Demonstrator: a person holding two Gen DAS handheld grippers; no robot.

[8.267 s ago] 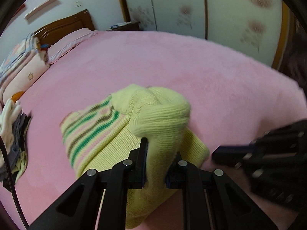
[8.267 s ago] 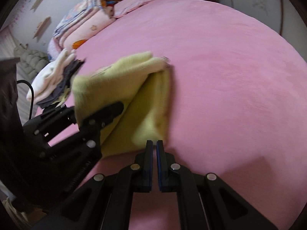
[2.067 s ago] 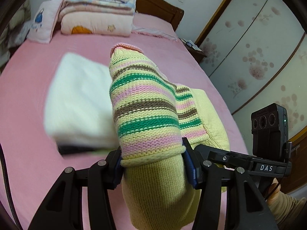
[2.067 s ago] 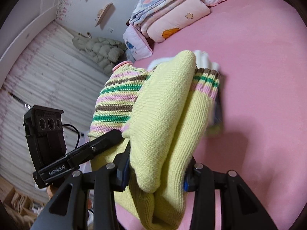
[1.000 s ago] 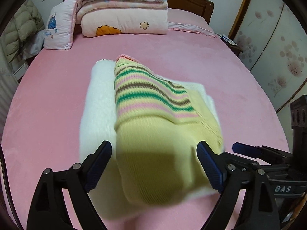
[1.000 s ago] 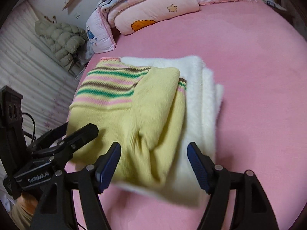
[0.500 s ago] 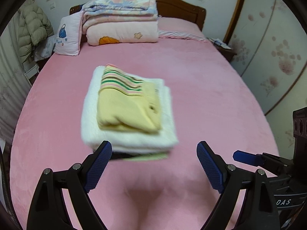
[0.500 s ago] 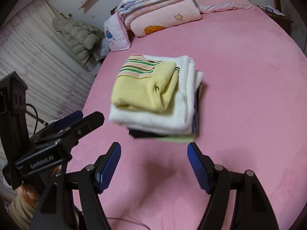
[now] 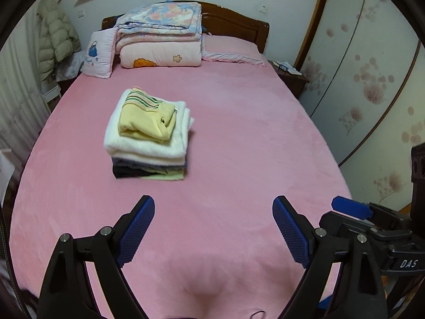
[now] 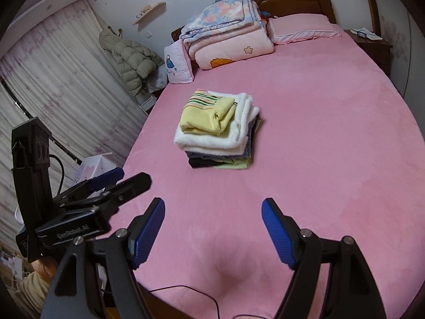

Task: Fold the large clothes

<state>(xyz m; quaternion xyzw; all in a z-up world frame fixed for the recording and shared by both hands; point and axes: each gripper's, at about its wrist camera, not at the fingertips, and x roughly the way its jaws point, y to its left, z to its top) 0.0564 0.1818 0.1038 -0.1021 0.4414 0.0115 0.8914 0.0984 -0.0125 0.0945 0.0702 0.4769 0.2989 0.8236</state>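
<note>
A folded yellow sweater with pink, green and brown stripes lies on top of a stack of folded clothes on the pink bed; the sweater also shows in the right wrist view, on the stack. My left gripper is open and empty, well back from the stack near the bed's foot. My right gripper is open and empty, also well back. Each gripper shows at the edge of the other's view.
Folded quilts and pillows lie at the wooden headboard. A nightstand and a flowered wardrobe stand on the right. A curtain and a hanging jacket are on the left. A cable trails at the bed's foot.
Both grippers let go of the yellow sweater, leaving it on top of the stack, then opened wide and pulled back toward the foot of the bed.
</note>
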